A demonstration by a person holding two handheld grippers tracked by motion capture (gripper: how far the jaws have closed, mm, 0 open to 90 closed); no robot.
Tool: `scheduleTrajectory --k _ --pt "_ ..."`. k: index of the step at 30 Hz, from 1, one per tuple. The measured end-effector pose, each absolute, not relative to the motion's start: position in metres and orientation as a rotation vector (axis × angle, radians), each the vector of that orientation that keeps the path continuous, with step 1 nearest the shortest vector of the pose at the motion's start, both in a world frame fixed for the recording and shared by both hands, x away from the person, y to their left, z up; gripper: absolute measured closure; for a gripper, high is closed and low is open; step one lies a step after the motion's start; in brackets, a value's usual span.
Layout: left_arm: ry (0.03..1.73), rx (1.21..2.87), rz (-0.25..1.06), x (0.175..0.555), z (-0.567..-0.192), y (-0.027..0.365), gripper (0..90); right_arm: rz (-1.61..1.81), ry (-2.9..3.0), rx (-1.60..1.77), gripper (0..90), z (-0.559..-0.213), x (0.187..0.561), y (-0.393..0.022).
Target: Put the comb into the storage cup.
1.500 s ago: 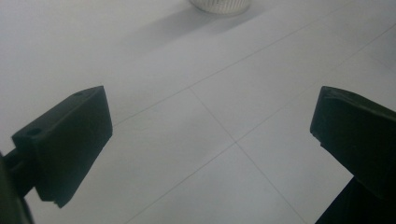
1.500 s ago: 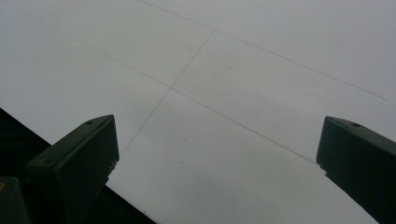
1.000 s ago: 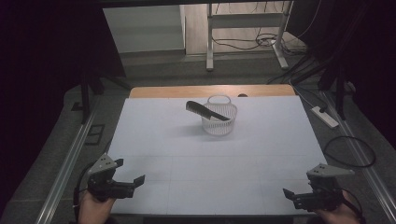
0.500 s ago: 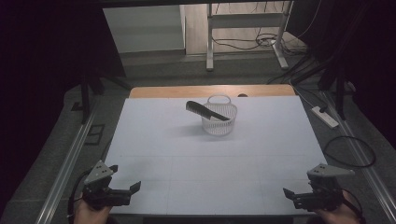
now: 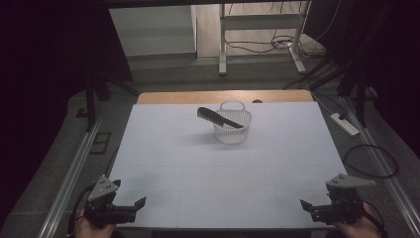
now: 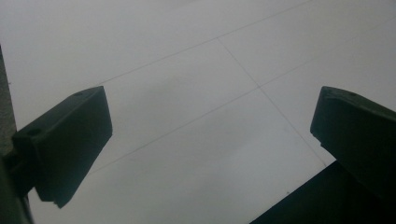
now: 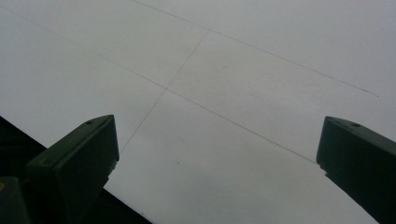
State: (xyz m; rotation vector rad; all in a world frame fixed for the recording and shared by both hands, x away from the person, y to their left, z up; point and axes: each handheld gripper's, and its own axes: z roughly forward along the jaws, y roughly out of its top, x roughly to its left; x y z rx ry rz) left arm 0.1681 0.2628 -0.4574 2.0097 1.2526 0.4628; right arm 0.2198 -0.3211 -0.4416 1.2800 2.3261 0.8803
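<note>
High view: a dark comb (image 5: 219,117) lies across the rim of a small white wire basket (image 5: 232,130) at the far middle of the white-covered desk (image 5: 198,168). Its long axis runs slantwise from far left to near right, its left end jutting out past the rim and its right end resting over the basket. At the near left corner the left gripper (image 5: 130,208) hangs with jaws wide apart and nothing between them (bare desk shows in the left gripper view). At the near right corner the right gripper (image 5: 312,208) is likewise spread wide and empty, both well apart from the basket.
</note>
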Motion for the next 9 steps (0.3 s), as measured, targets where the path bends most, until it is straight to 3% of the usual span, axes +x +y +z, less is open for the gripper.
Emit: scheduleTrajectory --k 9 --pt "1.274 2.016 0.443 0.1703 -0.4582 0.2626 0.0 0.874 2.328 1.277 0.0 -0.442 0.2201 -0.321"
